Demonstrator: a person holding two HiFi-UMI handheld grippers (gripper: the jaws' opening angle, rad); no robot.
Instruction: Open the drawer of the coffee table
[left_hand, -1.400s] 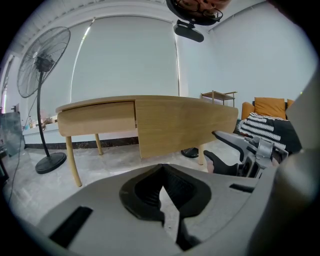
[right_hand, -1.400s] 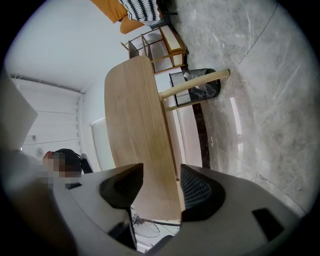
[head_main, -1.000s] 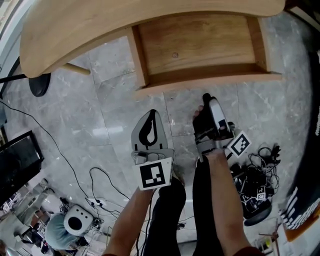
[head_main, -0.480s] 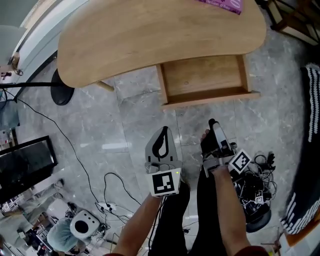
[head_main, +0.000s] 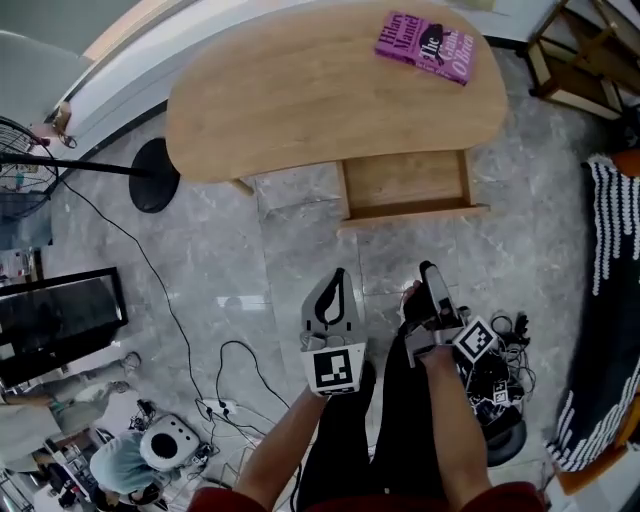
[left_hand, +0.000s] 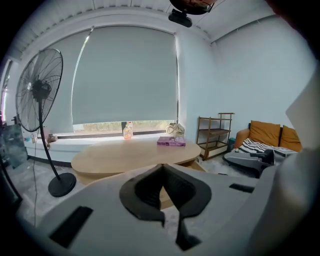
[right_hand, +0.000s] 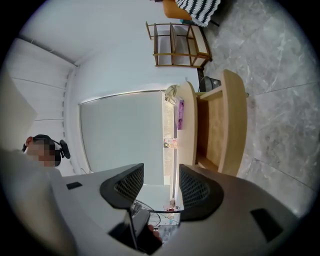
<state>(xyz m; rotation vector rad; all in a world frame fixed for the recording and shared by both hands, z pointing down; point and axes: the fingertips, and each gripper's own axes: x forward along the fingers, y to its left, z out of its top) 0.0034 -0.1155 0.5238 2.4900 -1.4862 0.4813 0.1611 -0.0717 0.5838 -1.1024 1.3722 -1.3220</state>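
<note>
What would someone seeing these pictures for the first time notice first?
The oval light-wood coffee table, its shallow drawer standing open on the near side, and a purple book at its far right end. Nearer the person, the shut left gripper and open right gripper hang over grey marble floor, touching nothing.

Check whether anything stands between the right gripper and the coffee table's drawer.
Nothing visible does. Only bare marble floor lies between the right gripper, its jaws apart and empty, and the drawer, which stands pulled out from under the tabletop.
</note>
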